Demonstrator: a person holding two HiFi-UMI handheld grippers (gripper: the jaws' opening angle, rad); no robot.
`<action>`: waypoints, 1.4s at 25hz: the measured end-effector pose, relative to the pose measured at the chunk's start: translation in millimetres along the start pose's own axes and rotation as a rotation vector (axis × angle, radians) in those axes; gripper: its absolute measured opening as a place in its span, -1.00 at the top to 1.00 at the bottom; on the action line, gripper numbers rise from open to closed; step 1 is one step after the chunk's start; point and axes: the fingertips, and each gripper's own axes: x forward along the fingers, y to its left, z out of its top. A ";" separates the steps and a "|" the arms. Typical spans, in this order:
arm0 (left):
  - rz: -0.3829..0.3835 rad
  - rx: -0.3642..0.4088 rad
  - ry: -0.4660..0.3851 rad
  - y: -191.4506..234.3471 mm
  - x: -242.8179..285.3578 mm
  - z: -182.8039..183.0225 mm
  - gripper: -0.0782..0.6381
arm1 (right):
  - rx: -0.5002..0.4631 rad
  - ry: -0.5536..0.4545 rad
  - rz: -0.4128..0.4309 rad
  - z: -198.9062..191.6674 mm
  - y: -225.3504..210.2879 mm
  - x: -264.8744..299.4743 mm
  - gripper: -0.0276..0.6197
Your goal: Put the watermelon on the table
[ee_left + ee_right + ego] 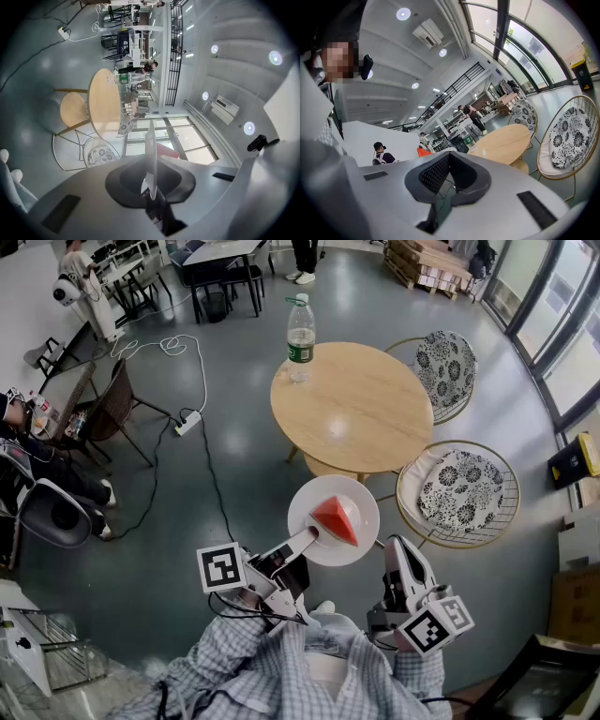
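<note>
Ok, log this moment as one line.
left gripper: shut on plate rim | watermelon: on plate | right gripper: shut, empty | table: bottle only, plate not on it

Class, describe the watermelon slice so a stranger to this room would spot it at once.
Find the round wooden table. Just below it in the head view, the left hand-held gripper holds a white plate by its rim. The watermelon is the red wedge lying on that plate, the only thing on it and bright against the white.
</note>
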 end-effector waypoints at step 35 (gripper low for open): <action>-0.021 -0.023 0.021 2.5 -20.0 18.2 0.69 | 0.277 0.108 0.071 -47.3 30.1 29.4 0.66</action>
